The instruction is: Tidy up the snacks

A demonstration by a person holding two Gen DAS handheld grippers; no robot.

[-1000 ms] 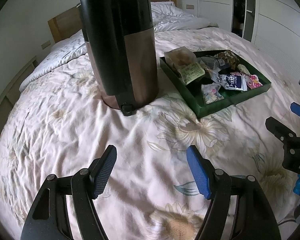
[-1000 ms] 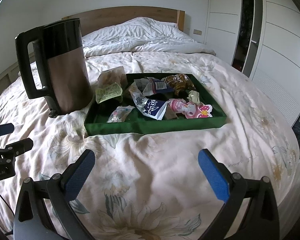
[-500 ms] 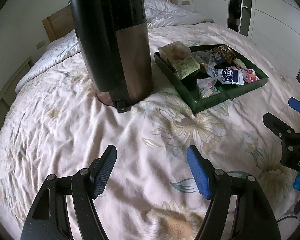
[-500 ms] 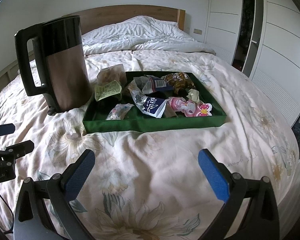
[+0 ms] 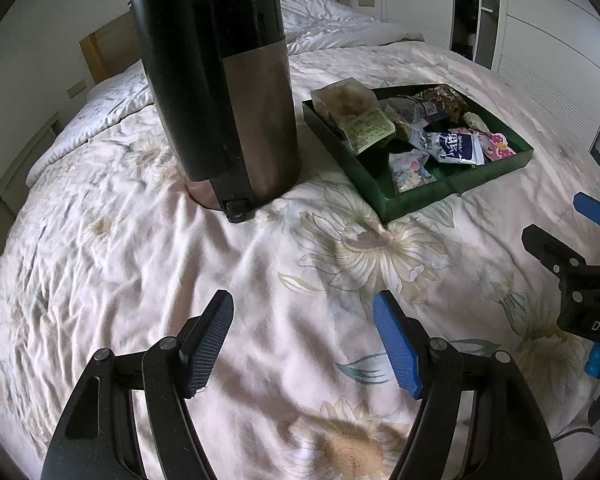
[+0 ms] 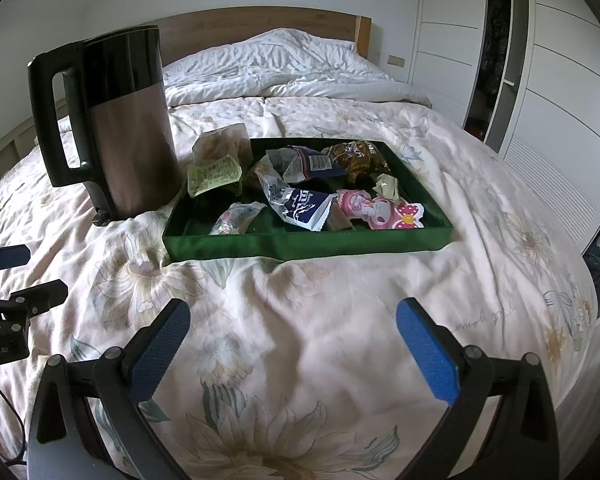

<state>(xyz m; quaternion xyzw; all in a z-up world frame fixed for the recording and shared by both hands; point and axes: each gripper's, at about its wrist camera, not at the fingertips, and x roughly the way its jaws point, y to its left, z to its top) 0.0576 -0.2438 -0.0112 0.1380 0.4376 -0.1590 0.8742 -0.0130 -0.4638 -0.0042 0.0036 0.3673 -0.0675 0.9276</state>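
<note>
A dark green tray (image 6: 300, 244) (image 5: 416, 198) lies on the flowered bedspread, filled with several snack packets. Among them are a pink cartoon packet (image 6: 380, 210), a navy-and-white pouch (image 6: 300, 204), a brown wrapper (image 6: 360, 158) and a clear bag with a yellow label (image 6: 216, 172). My left gripper (image 5: 303, 338) stands open above bare bedspread, well short of the tray, nothing between its blue pads. My right gripper (image 6: 292, 346) is open wider, also empty, in front of the tray's near wall.
A tall black and copper kettle (image 5: 220, 92) (image 6: 120, 120) stands just left of the tray. White pillows (image 6: 276, 60) and a wooden headboard lie behind. White wardrobe doors (image 6: 560, 100) run along the right; the bed's edge drops off there.
The left wrist view has shifted slightly, so the kettle and tray sit a little lower and nearer. The right view is nearly the same. Both grippers stay open and empty.
</note>
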